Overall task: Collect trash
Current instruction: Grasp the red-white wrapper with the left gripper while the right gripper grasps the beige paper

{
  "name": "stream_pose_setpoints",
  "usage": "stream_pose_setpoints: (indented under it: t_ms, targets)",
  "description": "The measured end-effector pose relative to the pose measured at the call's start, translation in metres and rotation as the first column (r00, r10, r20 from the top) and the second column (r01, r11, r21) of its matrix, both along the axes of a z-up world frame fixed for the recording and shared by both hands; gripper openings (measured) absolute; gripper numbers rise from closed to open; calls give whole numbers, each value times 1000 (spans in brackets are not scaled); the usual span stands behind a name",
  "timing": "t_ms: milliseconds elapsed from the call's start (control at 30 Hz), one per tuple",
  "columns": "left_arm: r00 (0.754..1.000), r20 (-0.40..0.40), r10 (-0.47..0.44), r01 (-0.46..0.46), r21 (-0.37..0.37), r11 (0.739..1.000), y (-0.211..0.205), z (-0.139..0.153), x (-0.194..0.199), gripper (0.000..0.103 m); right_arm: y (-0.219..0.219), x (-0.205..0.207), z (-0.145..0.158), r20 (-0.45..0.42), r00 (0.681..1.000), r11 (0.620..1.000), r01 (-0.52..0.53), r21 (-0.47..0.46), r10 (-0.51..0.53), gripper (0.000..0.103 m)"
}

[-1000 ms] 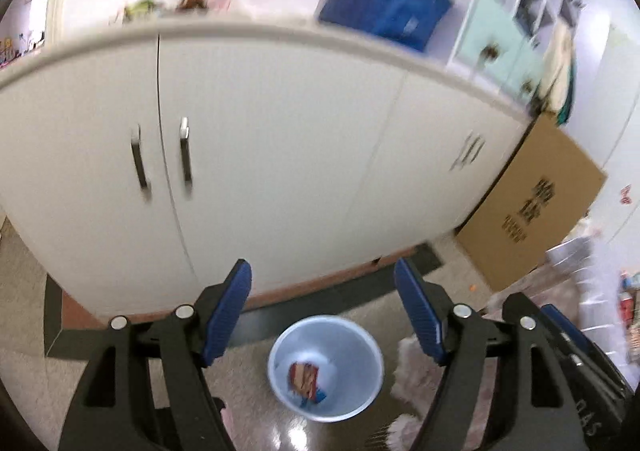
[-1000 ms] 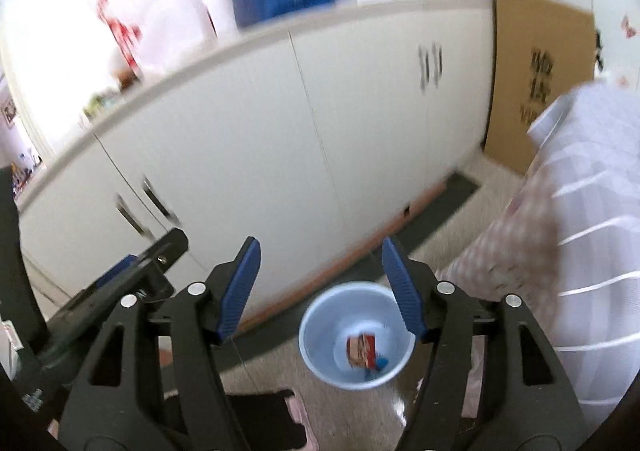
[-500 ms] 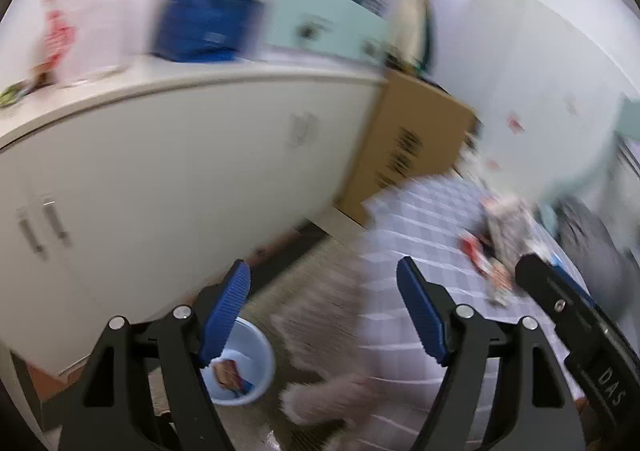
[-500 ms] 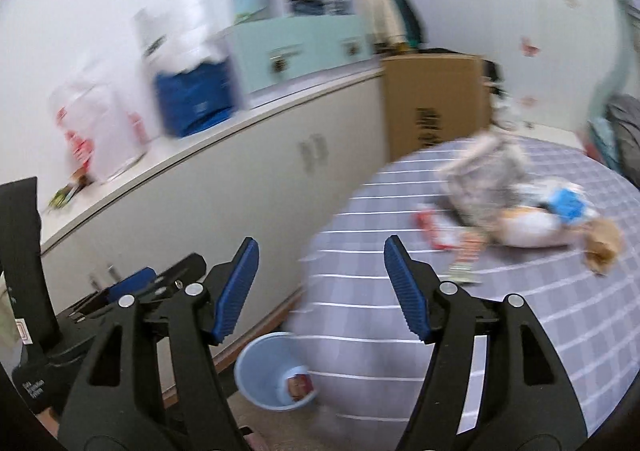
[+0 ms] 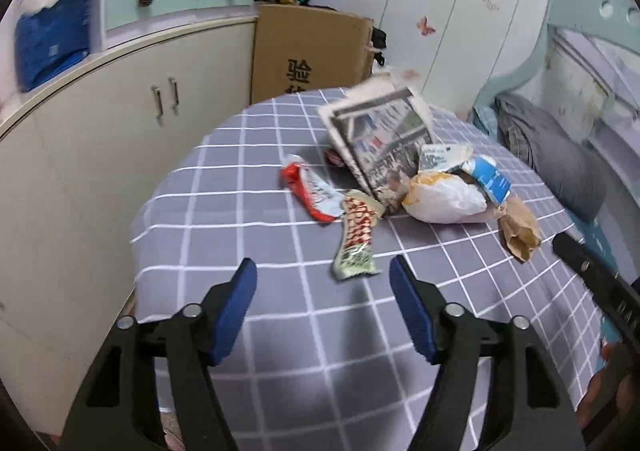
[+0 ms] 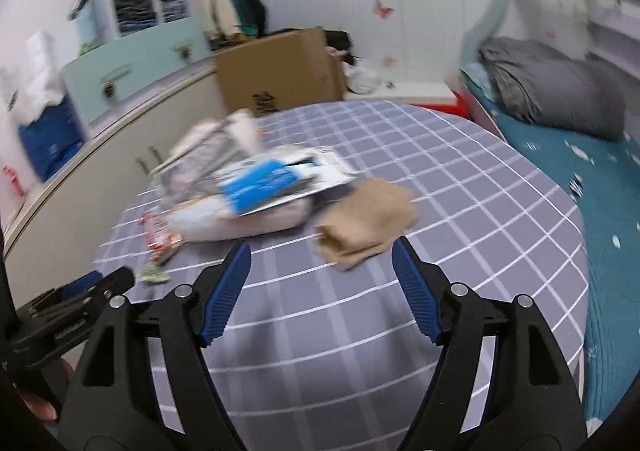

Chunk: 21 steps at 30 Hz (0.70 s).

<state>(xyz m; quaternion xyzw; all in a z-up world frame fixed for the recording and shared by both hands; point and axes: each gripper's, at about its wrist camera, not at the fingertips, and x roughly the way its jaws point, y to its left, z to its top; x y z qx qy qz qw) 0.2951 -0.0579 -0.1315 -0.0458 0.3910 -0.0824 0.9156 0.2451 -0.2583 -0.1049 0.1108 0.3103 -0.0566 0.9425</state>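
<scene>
Bin gone; trash pile (image 5: 404,175) ahead; left tongs (image 5: 323,299) closing, right tongs (image 6: 321,271) opening, both empty.

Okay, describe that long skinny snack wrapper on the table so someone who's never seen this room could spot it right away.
Find the round table with the grey checked cloth and the heap of litter around a folded newspaper. At the heap's near edge, closest to the left gripper, lies the long wrapper. It is the only narrow strip, patterned red and white with a green end, unlike the wider red packet beside it.
</scene>
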Motion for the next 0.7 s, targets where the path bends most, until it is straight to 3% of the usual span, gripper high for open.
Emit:
stream_pose_setpoints:
  t_ms: [167,300,367,400,467,533,567,700]
  targets:
    - [999,-29,-21,21,25,999,-11,-9,19,52,-30,21,-11,-43,997,997,60,45,-58,75]
    - [998,-56,-37,39,40,998,-16,-13,28,24,-37,47,-21,-135,990,996,57,69,-47,75]
    - [997,-63,-53,54,18,998,-17,-12,31,20,-39,56,-24,-160,987,997,45,70,-33,74]
    - [997,-57,-53,54,13,998,-17,-11,30,19,-39,58,-25,-169,985,997,38,68,-26,70]
    - [998,-34,-57,57,12,998,-16,-9,27,19,-38,60,-27,-187,982,998,22,65,-9,30]
    - [998,-20,-58,58,1,998,-16,-6,23,18,-38,61,-28,-197,980,998,10,62,2,22]
    - [998,-9,-63,63,-9,998,-14,-3,19,18,-37,59,-27,-193,981,998,3,59,9,9]
    - [998,22,-65,66,-45,997,-3,5,-1,18,-32,39,-17,-129,992,1000,12,20,-10,5]
